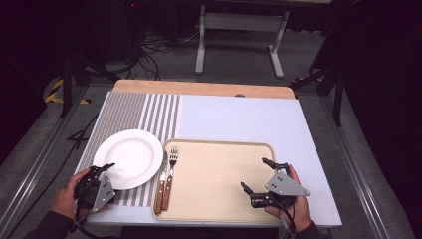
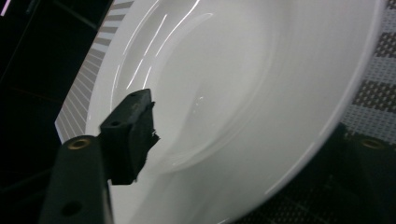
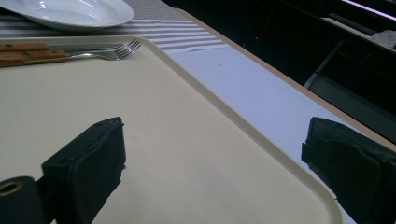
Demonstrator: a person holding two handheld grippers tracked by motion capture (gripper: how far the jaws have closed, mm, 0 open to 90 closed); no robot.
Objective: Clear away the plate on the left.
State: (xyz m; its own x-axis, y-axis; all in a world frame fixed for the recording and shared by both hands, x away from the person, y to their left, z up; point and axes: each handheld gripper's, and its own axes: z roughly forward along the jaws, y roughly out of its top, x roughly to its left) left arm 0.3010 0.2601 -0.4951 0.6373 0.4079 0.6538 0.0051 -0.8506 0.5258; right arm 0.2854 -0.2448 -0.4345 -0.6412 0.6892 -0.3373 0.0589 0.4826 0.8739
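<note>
A pale table top [image 1: 239,117] carries a striped placemat [image 1: 149,112] at its far left and a beige tray [image 1: 219,179] near the middle. On the placemat, just left of the tray, sits a white plate [image 1: 128,157]. Along the tray's left edge lie a knife [image 1: 162,180] and a fork [image 1: 170,175] with wooden handles, side by side. The left gripper [image 1: 107,169] straddles the plate's near left rim, one jaw above the white surface and the other below the edge; whether the pads press on it I cannot tell. The right gripper [image 1: 255,174] hovers over the tray's near right corner, jaws spread wide, nothing between them.
</note>
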